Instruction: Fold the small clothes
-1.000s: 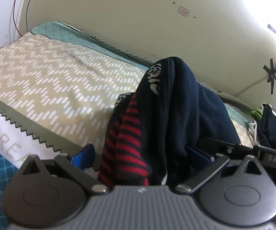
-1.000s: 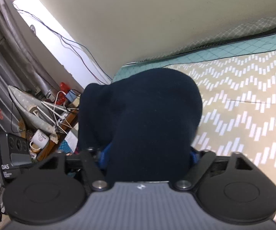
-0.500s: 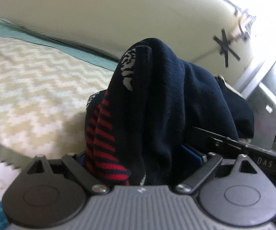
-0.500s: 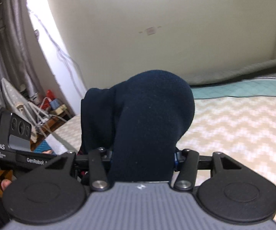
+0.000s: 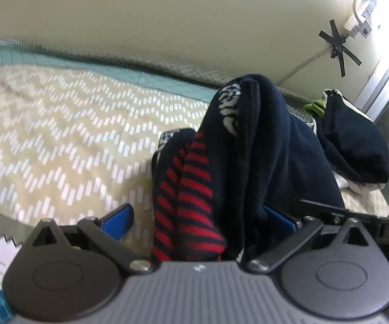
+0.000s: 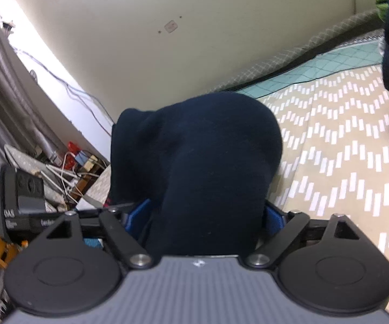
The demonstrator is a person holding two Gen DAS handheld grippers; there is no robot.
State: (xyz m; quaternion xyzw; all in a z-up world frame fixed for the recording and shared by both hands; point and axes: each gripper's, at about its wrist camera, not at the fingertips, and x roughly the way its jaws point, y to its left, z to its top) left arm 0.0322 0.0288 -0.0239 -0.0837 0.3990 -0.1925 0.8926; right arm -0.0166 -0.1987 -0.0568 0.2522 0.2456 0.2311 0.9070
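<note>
Between the spreading jaws of the left gripper (image 5: 197, 218), opening wide: one soft navy knitted garment with red stripes and a white woven pattern (image 5: 261, 148), bunched upright into a thick fold. Two blue pads there, the left one well clear of the cloth, the right one up against the navy flank; no pinch. Between the jaws of the right gripper (image 6: 205, 213), likewise opening to nearly full width: the plain navy end of the same fleecy knit (image 6: 194, 148), rounded like a dome, bulging up and filling the gap, one blue pad at each side just beside the cloth; no firm grip to be made out. Under the bundle and all round it, one bed with a flat beige cover printed in zigzag rows of small white rectangles (image 5: 59, 135), edged at the far side by a teal quilted sheet with a diamond grid (image 5: 91, 66). Farther off on the bed, one slumped heap of dark navy clothes (image 5: 356, 148) over pale cloth, with one small bright green piece (image 5: 314, 105) behind it. Beyond, a smooth cream wall (image 5: 194, 21) with a cross of black tape (image 5: 338, 47).
</note>
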